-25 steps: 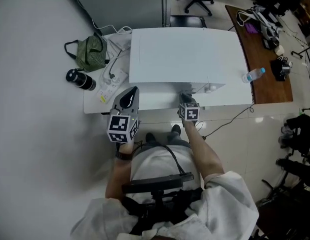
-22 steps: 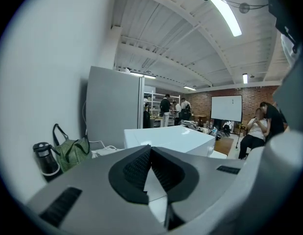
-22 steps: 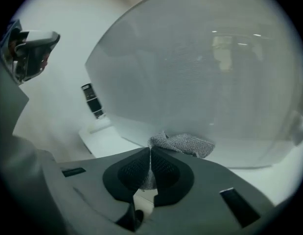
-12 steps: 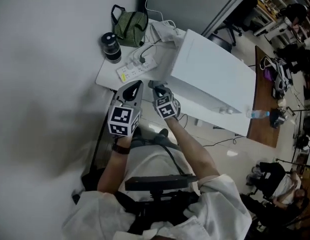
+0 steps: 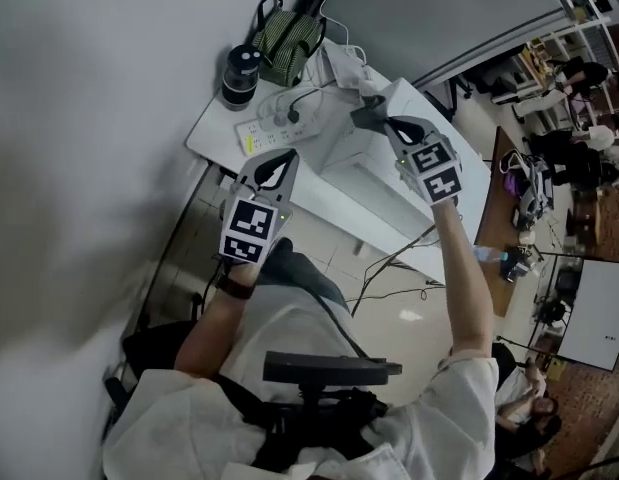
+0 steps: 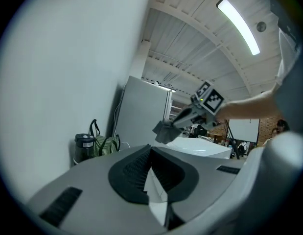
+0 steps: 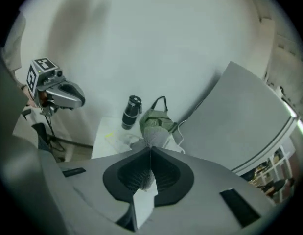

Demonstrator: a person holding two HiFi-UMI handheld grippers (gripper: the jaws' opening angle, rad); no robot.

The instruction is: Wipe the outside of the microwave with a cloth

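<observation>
The white microwave (image 5: pixel 389 173) stands on a small white table (image 5: pixel 211 136) against the wall. My right gripper (image 5: pixel 374 120) is raised over the microwave's top, near its left rear corner, and is shut on a grey cloth (image 5: pixel 363 115). In the right gripper view the cloth (image 7: pixel 153 137) bunches out from between the shut jaws. My left gripper (image 5: pixel 280 161) is held low by the table's front edge, left of the microwave, shut with nothing in it. The left gripper view shows the right gripper (image 6: pixel 188 115) with the cloth (image 6: pixel 163 131) above the microwave's top (image 6: pixel 202 148).
A black bottle (image 5: pixel 240 74), a green bag (image 5: pixel 292 32) and a white power strip (image 5: pixel 272 123) with cables lie on the table left of the microwave. A wall runs along the left. A cluttered wooden desk (image 5: pixel 517 193) stands to the right.
My right gripper has risen with the cloth from the microwave's front to above its top. The left gripper has stayed low by the table's edge. The head view has swung round.
</observation>
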